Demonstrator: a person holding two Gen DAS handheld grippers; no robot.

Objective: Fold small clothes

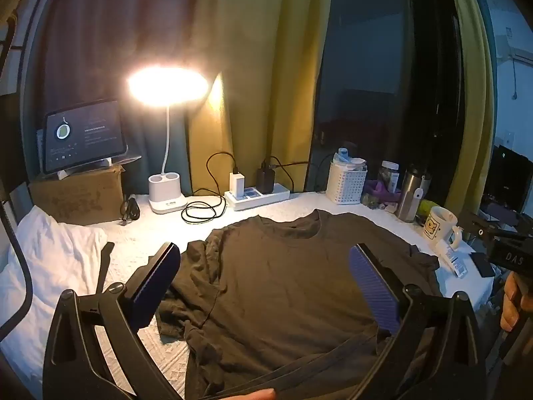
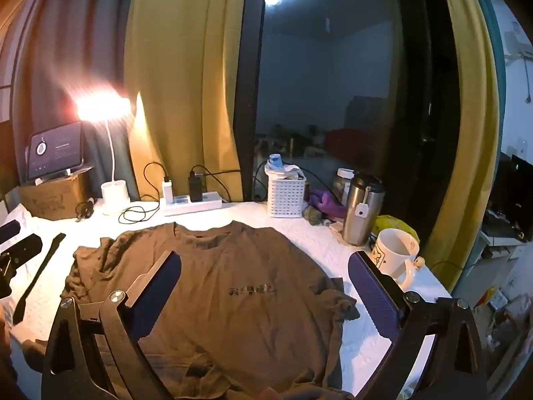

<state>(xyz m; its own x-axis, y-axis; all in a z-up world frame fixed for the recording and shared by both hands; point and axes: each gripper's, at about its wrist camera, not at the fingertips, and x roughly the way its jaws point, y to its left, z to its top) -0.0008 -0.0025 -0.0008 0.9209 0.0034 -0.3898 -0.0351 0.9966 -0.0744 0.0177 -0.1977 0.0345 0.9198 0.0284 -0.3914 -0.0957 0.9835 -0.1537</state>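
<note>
In the left wrist view, we work on a table (image 1: 143,236) under a white textured cover, backed by yellow and dark curtains and lit by a desk lamp (image 1: 166,86). A dark T-shirt (image 1: 283,280) lies spread flat, collar towards the curtains, with one sleeve bunched at the picture's left. The left gripper (image 1: 265,286) hangs above the shirt's body with its jaws fully apart and nothing between the pads. A power strip (image 1: 256,195) and a loose cable (image 1: 201,211) lie just beyond the collar.

In the right wrist view, the same T-shirt (image 2: 233,286) shows a small printed mark on the chest, and its hem near the camera is crumpled. The right gripper (image 2: 265,286) is likewise spread wide and empty above the fabric. A mug (image 2: 396,250) and a steel flask (image 2: 361,210) stand near the shirt's right sleeve.

We judge folding has not begun. Risks: a wide swing of the right sleeve could knock the mug; pinching the cover along with the cloth would drag the items standing on it; the bunched sleeve could fold in crooked.
</note>
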